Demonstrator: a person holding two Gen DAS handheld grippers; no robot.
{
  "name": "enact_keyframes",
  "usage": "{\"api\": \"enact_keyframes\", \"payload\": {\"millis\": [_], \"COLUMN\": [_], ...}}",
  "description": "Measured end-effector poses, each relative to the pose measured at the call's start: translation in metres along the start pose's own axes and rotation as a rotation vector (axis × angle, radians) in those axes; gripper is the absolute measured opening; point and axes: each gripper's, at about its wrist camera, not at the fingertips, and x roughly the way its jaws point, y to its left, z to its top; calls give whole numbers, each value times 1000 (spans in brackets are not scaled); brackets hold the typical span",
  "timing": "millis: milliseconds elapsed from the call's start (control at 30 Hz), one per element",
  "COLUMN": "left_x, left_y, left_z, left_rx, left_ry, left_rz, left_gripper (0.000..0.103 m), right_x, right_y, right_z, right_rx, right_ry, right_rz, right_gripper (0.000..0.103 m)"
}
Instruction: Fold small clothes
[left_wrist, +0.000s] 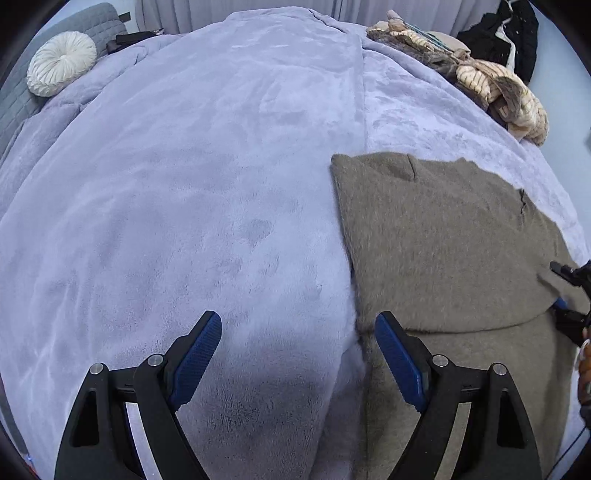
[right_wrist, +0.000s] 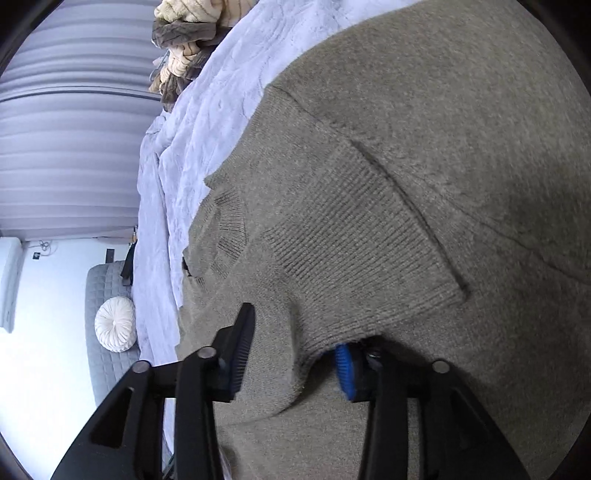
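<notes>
A grey-brown knit sweater (left_wrist: 443, 240) lies partly folded on the lavender blanket (left_wrist: 184, 184), right of centre in the left wrist view. My left gripper (left_wrist: 299, 336) is open and empty, low over the sweater's left edge. My right gripper (right_wrist: 295, 350) is turned sideways over the sweater (right_wrist: 406, 147), with its jaws open. The ribbed sleeve cuff (right_wrist: 362, 258) drapes over one blue pad (right_wrist: 343, 373), and nothing is clamped. The right gripper also shows at the right edge of the left wrist view (left_wrist: 572, 299).
A pile of beige and brown clothes (left_wrist: 491, 81) and a black garment (left_wrist: 517, 33) sit at the far right of the bed. A round white cushion (left_wrist: 61, 62) rests on grey quilted padding (left_wrist: 22, 96) at the far left. Curtains (right_wrist: 70, 147) hang behind.
</notes>
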Motion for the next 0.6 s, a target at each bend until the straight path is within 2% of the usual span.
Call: {"api": "enact_keyframes", "payload": {"millis": [100,133,200,233,300,400,433,467,500,533,600], "left_x": [17,31,56,73,86,82,77,74,69,66,66], "left_y": [1,-1,-9,-16,-25,-32,-31,-29,-25,-21,-17], "left_z": [30,43,57,63,68,76,79,81,84,84,82], "left_rx": [-47,-62,-70,-65,-53,-45,-45,-54,-68,-73,-82], "left_ry": [27,51,95,137,156,139,128,120,106,89,79], "left_rz": [-60,-107,-144,-157,-144,-176,-182,-224,-234,-242,-256], "left_gripper": [86,86,86,86,84,26,8,8,8,8,8], "right_x": [10,11,18,19,19,19,20,22,24,26,24], "right_y": [8,8,11,12,12,10,10,14,19,27,48], "right_z": [-1,0,-1,0,1,4,5,7,9,11,12], "right_rx": [-13,-11,-12,-13,-16,4,11,-1,-30,-74,-173], "right_ry": [8,9,11,12,18,21,22,26,35,43,39], "right_rz": [-4,-3,-5,-5,-2,-2,-8,-40,-71,-86,-60], "right_gripper": [50,50,50,51,53,53,41,23,7,7,7]}}
